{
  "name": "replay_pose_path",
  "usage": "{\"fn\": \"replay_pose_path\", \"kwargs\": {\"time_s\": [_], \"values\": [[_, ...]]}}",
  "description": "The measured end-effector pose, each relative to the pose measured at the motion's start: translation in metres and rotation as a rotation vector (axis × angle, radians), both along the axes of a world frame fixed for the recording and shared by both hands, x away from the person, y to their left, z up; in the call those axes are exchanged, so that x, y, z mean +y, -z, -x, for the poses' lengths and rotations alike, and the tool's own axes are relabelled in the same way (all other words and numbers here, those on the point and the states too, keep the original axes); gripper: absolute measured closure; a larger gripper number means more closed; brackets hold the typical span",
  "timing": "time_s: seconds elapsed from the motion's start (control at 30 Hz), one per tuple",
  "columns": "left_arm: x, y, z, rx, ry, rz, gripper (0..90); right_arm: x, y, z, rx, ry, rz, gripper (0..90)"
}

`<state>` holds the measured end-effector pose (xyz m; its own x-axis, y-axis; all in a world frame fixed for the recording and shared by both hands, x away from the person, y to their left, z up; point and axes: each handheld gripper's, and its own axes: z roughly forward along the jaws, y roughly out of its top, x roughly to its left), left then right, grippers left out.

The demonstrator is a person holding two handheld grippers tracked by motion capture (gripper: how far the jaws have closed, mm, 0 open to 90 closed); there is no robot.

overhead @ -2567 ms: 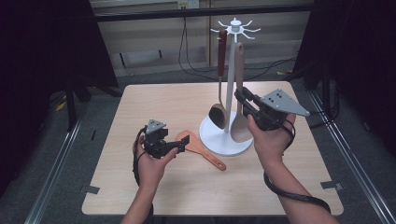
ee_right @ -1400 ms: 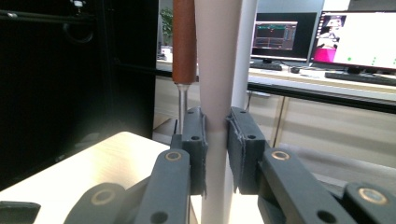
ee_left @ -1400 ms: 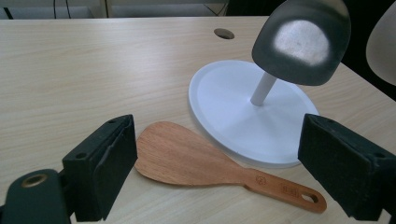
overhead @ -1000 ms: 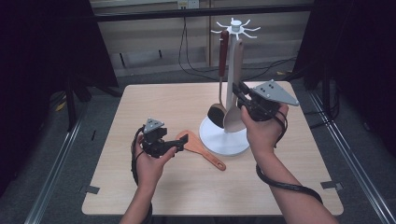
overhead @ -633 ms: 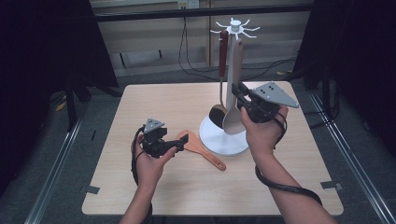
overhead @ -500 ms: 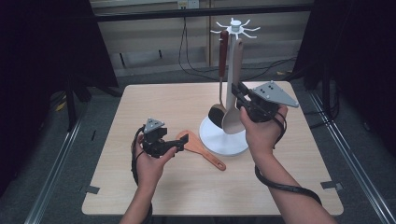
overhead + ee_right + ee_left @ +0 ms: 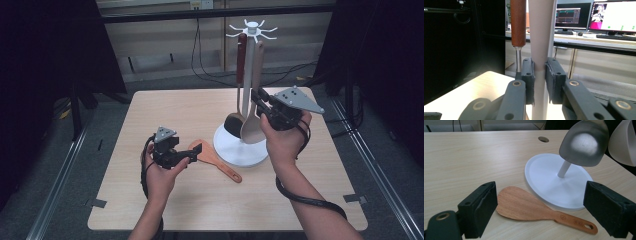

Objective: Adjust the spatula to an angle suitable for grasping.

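Beige spatula (image 7: pixel 252 117) hangs on the white rack (image 7: pixel 245 145), and the right gripper (image 7: pixel 260 102) has its jaws closed on the spatula's handle. In the right gripper view the two pads (image 7: pixel 529 75) press on the pale handle (image 7: pixel 540 50) from both sides, about at its lower half. Just beside it hangs a ladle (image 7: pixel 236 117) with a red-brown wooden grip (image 7: pixel 518 22) and a thin metal shaft; its dark bowl is low, near the round base of the rack. The rack stands on the right half of the tabletop (image 7: pixel 150 115), with thin hooks at the top of its post.

The left gripper (image 7: pixel 192 150) is held low over the tabletop, left of the rack, and its jaws are wide open and hold nothing. In the left gripper view a wooden rice paddle (image 7: pixel 534 208) lies flat between the two black pads (image 7: pixel 481 207), with its blade toward the left jaw and its handle toward the right one. The paddle lies just beside the rim of the rack's base (image 7: pixel 556 185); I cannot tell if they touch. The ladle's bowl (image 7: pixel 584 143) hangs above that base, and the edge of the spatula's blade (image 7: pixel 624 142) is at the upper right corner.
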<state>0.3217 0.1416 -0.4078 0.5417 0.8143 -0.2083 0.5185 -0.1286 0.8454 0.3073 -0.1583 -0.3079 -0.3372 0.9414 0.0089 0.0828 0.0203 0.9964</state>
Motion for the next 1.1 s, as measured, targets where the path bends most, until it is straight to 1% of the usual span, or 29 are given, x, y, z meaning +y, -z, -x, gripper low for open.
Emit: {"fn": "replay_pose_path", "kwargs": {"time_s": [0.17, 0.23, 0.27, 0.37, 0.57, 0.67, 0.7, 0.83, 0.87, 0.9, 0.93, 0.97, 1.0, 1.03, 1.07, 1.1], "values": [[-0.001, 0.001, 0.0, 0.006, -0.004, 0.007, 12.0, 0.002, -0.002, -0.003, 0.011, 0.002, 0.013, 78.5], [-0.001, 0.001, 0.0, 0.006, -0.006, 0.006, 12.0, 0.003, -0.002, -0.005, 0.014, 0.002, 0.017, 78.5], [0.0, 0.001, 0.0, 0.006, -0.001, -0.002, 12.0, 0.003, -0.002, -0.005, 0.017, -0.004, 0.017, 78.5], [0.0, 0.001, -0.001, 0.007, -0.001, -0.002, 12.0, 0.004, -0.002, -0.009, 0.018, 0.001, 0.024, 78.5], [0.001, 0.001, -0.001, 0.004, 0.001, -0.001, 12.1, 0.006, -0.002, -0.012, 0.023, -0.001, 0.021, 78.4], [0.001, 0.0, -0.001, 0.002, 0.0, 0.004, 12.1, 0.006, 0.0, -0.011, 0.005, -0.009, 0.013, 78.1], [0.002, 0.0, -0.001, 0.001, 0.003, -0.002, 12.1, 0.005, 0.001, -0.01, -0.001, -0.009, 0.01, 78.0], [0.001, 0.0, 0.0, 0.003, 0.003, -0.001, 12.1, 0.004, 0.004, -0.007, -0.024, -0.013, 0.0, 77.0], [0.001, 0.0, 0.0, 0.001, 0.004, -0.002, 12.1, 0.003, 0.005, -0.006, -0.032, -0.024, -0.012, 76.5], [0.001, 0.0, 0.0, 0.002, 0.004, 0.0, 12.1, 0.002, 0.005, -0.006, -0.041, -0.027, -0.01, 75.6], [0.0, 0.0, 0.0, 0.0, -0.006, 0.009, 12.0, 0.001, 0.006, -0.004, -0.057, -0.035, -0.022, 73.5], [0.001, 0.0, 0.0, 0.001, -0.003, 0.01, 12.1, 0.001, 0.005, -0.003, -0.066, -0.043, -0.035, 72.5], [0.001, 0.0, 0.0, 0.001, -0.004, 0.008, 12.0, -0.001, 0.005, -0.001, -0.075, -0.054, -0.05, 69.9], [0.002, 0.0, 0.0, 0.001, -0.002, -0.001, 12.0, -0.002, 0.005, 0.0, -0.084, -0.07, -0.072, 69.1], [0.002, 0.0, 0.0, 0.0, -0.003, 0.001, 12.0, -0.003, 0.005, 0.001, -0.091, -0.071, -0.074, 69.4], [0.002, 0.0, 0.0, 0.0, -0.002, 0.002, 12.1, -0.006, 0.004, 0.002, -0.109, -0.083, -0.073, 72.0]]}}
